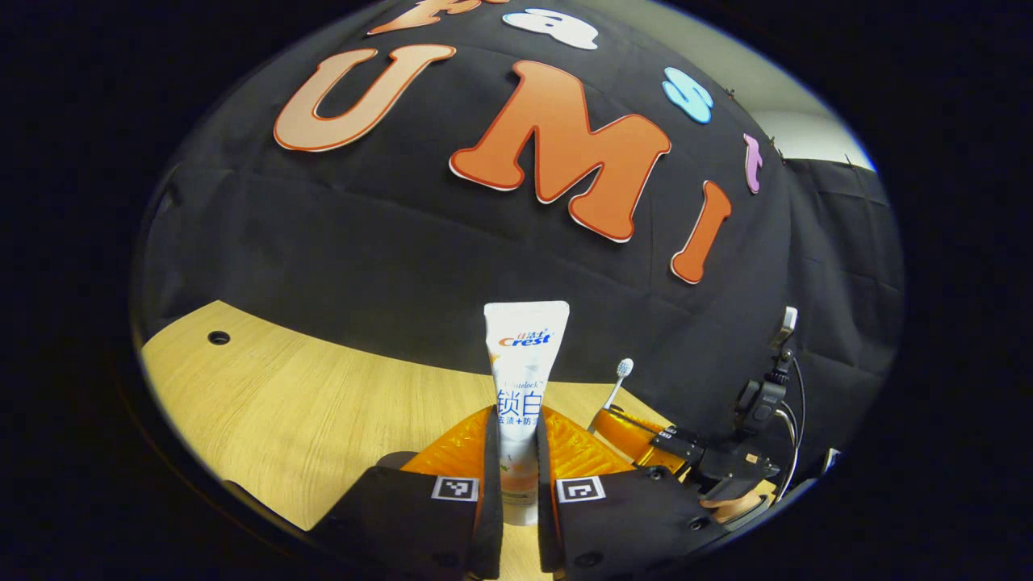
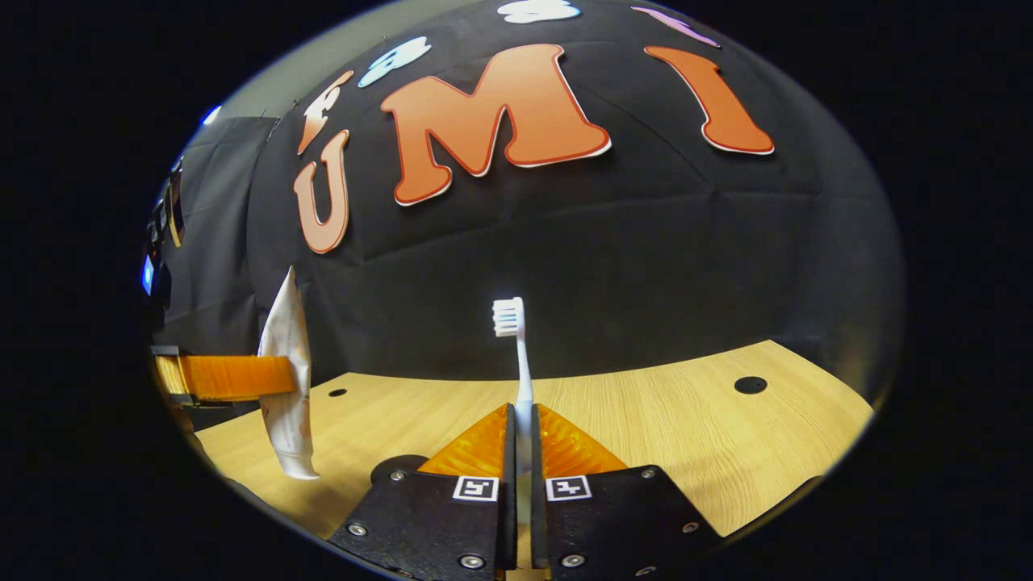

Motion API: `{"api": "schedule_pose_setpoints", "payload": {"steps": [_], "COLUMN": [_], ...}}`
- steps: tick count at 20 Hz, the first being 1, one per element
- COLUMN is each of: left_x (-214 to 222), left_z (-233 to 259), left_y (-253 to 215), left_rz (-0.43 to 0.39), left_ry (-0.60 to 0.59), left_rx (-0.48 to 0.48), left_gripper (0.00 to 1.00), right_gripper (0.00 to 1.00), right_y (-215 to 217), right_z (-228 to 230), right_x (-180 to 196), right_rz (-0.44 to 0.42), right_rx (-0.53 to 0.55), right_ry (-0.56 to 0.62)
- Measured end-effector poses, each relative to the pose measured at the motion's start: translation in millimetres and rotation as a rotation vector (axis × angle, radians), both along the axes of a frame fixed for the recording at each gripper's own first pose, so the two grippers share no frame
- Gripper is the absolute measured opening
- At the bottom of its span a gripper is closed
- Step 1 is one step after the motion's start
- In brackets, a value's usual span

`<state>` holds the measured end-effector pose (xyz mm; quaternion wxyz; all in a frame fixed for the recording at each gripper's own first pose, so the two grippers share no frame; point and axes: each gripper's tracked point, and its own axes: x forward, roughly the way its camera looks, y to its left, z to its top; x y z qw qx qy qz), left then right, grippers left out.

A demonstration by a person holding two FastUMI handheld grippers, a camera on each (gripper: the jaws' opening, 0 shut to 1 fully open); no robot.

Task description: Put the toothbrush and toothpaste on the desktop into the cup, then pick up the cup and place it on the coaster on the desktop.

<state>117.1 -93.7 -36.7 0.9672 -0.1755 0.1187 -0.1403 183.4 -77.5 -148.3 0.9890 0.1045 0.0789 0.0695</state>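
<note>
In the left gripper view my left gripper [image 1: 517, 452] is shut on a white toothpaste tube [image 1: 523, 363], which stands upright above the wooden desktop [image 1: 307, 411]. To its right the other gripper [image 1: 646, 436] holds the toothbrush [image 1: 620, 375] head-up. In the right gripper view my right gripper [image 2: 522, 444] is shut on the white toothbrush [image 2: 516, 347], bristles at the top. At the left of that view the toothpaste tube [image 2: 286, 371] hangs edge-on, clamped by the left gripper's fingers [image 2: 234, 376], above the desktop [image 2: 686, 436].
Round cable holes sit in the desktop, one hole [image 1: 218, 337] at the far left of the left gripper view and another hole [image 2: 750, 385] at the right of the right gripper view. A hand [image 1: 730, 508] holds the right gripper. The black booth wall stands behind the desk.
</note>
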Motion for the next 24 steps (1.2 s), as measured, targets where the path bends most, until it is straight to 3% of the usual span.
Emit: {"api": "schedule_pose_setpoints", "payload": {"steps": [8,10,13,15,24], "left_x": [37,44,58,67,95], "left_z": [22,18,13,6,-25], "left_y": [-43,-49,-68,-75,-97], "left_rz": [-0.015,-0.015,-0.028,-0.027,-0.024], "left_ry": [-0.141,-0.158,-0.167,-0.173,-0.171], "left_rx": [0.015,0.013,0.002,0.013,0.056], "left_gripper": [0.20,0.21,0.20,0.21,0.20], "right_gripper": [0.10,0.16,0.37,0.42,0.42], "right_y": [-31,-39,-56,-64,-92], "right_z": [24,32,44,48,50], "right_x": [-15,-19,-27,-32,-41], "right_rz": [-0.041,-0.053,-0.086,-0.096,-0.135], "right_rx": [0.092,0.113,0.118,0.124,0.210], "right_ry": [-0.044,-0.058,-0.098,-0.113,-0.124]}}
